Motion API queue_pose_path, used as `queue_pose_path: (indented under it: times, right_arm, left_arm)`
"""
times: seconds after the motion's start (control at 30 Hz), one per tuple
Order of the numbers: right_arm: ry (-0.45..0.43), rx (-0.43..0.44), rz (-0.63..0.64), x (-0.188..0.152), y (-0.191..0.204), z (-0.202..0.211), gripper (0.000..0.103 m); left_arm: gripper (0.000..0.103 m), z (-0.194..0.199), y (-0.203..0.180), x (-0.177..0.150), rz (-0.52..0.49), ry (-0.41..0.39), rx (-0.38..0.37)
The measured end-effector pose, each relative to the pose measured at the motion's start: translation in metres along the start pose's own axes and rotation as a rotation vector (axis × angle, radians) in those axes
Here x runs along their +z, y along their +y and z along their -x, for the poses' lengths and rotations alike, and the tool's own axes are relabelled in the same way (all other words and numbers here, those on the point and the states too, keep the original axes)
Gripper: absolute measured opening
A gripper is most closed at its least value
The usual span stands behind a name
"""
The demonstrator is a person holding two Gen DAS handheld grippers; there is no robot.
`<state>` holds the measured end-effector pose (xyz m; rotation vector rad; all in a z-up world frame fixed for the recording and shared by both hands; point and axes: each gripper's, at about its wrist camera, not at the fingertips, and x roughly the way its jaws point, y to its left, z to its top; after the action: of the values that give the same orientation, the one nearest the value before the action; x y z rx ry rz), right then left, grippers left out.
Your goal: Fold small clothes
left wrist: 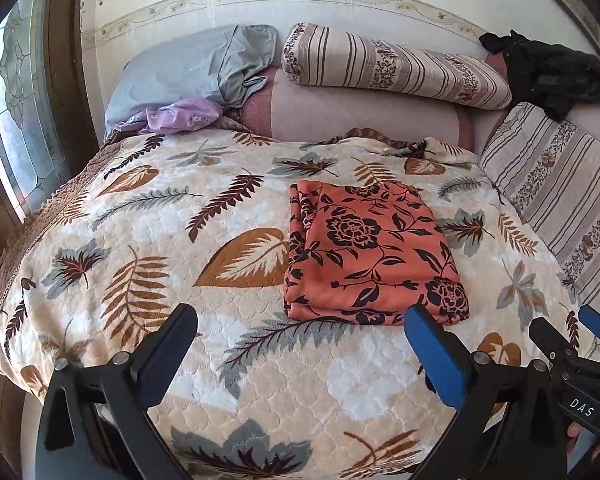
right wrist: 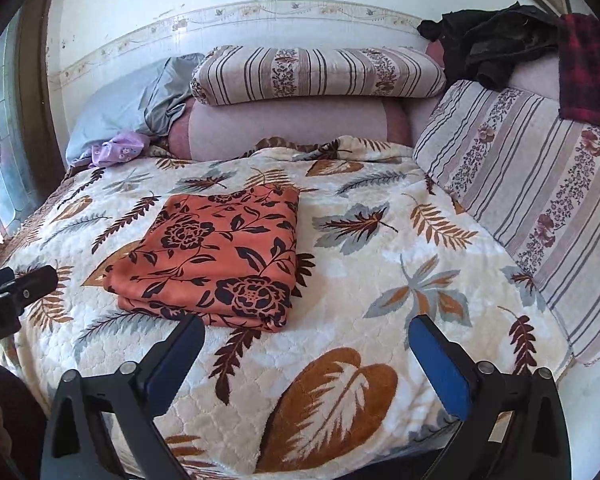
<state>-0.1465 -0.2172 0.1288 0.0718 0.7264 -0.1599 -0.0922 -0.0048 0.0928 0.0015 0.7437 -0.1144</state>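
Note:
An orange cloth with black flowers (left wrist: 370, 246) lies folded into a neat rectangle on the leaf-patterned bedspread (left wrist: 148, 240). It also shows in the right wrist view (right wrist: 216, 256), on the bedspread (right wrist: 380, 280). My left gripper (left wrist: 300, 320) is open and empty, just short of the cloth's near edge. My right gripper (right wrist: 306, 328) is open and empty, near the cloth's near right corner. The right gripper's tips also show at the left wrist view's right edge (left wrist: 572, 328). The left gripper shows at the right wrist view's left edge (right wrist: 16, 288).
Striped bolsters (left wrist: 388, 66) (right wrist: 532, 184) line the back and right of the bed. A grey pillow (left wrist: 188, 72) and a purple garment (left wrist: 184, 116) lie at the back left. Dark clothes (right wrist: 496, 44) hang at the back right. A window (left wrist: 16, 120) is at the left.

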Motion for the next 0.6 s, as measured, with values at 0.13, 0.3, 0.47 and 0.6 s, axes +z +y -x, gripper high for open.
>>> queue_pose_path:
  times: [0.13,0.3,0.47,0.6]
  right_arm:
    - [0.027,0.015,0.023,0.004,0.008,0.001,0.103]
    - [0.034,0.013,0.063,0.010,0.021,-0.001,0.103]
    - [0.055,-0.023,0.108,0.010,0.029,-0.007,0.103]
    - [0.063,-0.039,0.128,0.009,0.034,-0.012,0.103]
  left_arm:
    - [0.103,-0.004,-0.001,0.001,-0.013,0.010,0.004]
    - [0.103,-0.010,0.003,0.002,-0.010,0.030,-0.032]
    - [0.103,-0.021,0.007,0.002,-0.016,0.061,-0.030]
    - [0.103,-0.031,0.009,0.002,-0.011,0.094,-0.028]
